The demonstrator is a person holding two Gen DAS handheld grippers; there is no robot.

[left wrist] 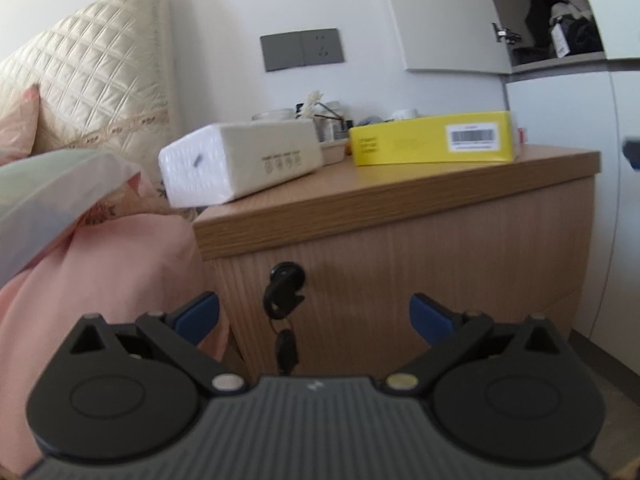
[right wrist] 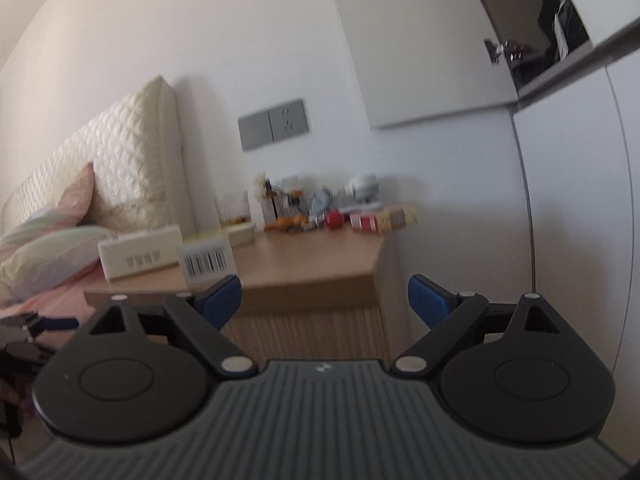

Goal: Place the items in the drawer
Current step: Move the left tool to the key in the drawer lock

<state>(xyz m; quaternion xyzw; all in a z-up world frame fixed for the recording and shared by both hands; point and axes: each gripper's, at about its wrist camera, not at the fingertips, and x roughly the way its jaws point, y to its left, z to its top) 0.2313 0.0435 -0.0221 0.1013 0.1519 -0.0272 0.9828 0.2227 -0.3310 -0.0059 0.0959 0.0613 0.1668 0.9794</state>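
Note:
A wooden nightstand (left wrist: 400,192) stands beside the bed. Its drawer front (left wrist: 400,272) is shut, with a black key (left wrist: 285,288) in the lock. On top lie a white tissue pack (left wrist: 240,160) and a yellow box (left wrist: 432,140). My left gripper (left wrist: 314,316) is open and empty, just in front of the drawer front, its jaws either side of the key. My right gripper (right wrist: 324,300) is open and empty, farther back, facing the nightstand's right corner (right wrist: 376,280). The tissue pack (right wrist: 140,256) and the box's barcode end (right wrist: 206,260) show there too.
Small clutter, a glass (right wrist: 234,208), a red ball (right wrist: 334,220) and a small carton (right wrist: 384,220), lines the back of the nightstand. The bed with pink bedding (left wrist: 100,280) and quilted headboard (left wrist: 92,76) is at left. White wardrobe doors (left wrist: 560,160) stand at right.

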